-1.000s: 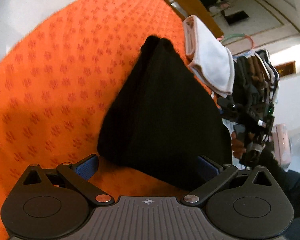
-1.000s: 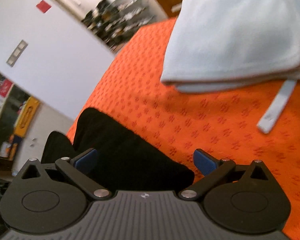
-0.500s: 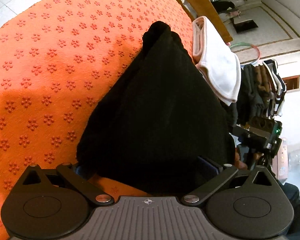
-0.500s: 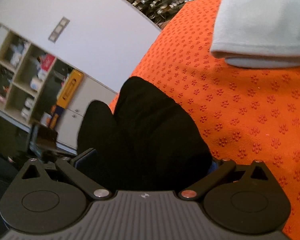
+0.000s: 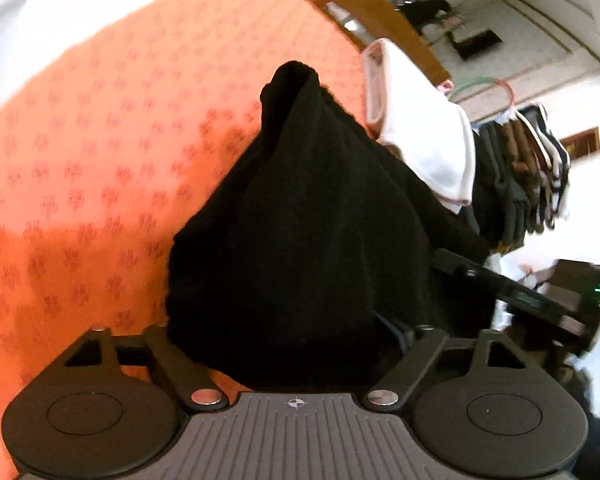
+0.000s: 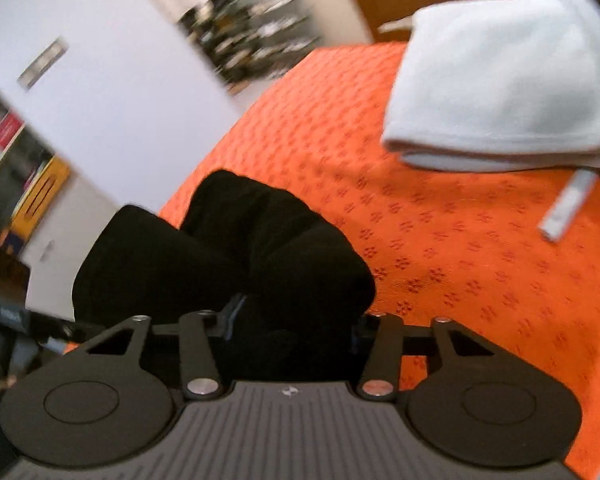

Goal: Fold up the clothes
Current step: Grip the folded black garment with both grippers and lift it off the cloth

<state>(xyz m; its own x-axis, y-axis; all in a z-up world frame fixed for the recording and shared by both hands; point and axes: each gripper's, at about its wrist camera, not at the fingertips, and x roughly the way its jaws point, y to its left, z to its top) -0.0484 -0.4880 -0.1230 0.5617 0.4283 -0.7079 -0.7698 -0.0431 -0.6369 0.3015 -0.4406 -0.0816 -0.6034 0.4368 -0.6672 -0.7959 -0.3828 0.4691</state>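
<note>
A black garment (image 5: pixel 300 220) lies bunched on the orange flower-patterned cloth (image 5: pixel 80 160), rising to a peak at its far end. My left gripper (image 5: pixel 284 320) is shut on its near edge, and the fabric hides the fingertips. In the right wrist view the same black garment (image 6: pixel 240 248) sits in rounded folds at the cloth's left edge. My right gripper (image 6: pixel 296 320) is shut on it, with the blue pads (image 6: pixel 236 314) pressed into the fabric. A folded white garment (image 6: pixel 500 80) rests farther back on the orange cloth (image 6: pixel 460 280).
The folded white garment (image 5: pixel 420 140) lies just right of the black one. A rack of hanging clothes (image 5: pixel 520 180) stands beyond it. A white strip (image 6: pixel 566 204) lies under the white pile's edge. A wooden frame (image 5: pixel 380 12) and a white wall (image 6: pixel 120 80) border the surface.
Both grippers were open a second ago. They moved in over the black garment and shut on it, and the fabric has bunched up between the fingers.
</note>
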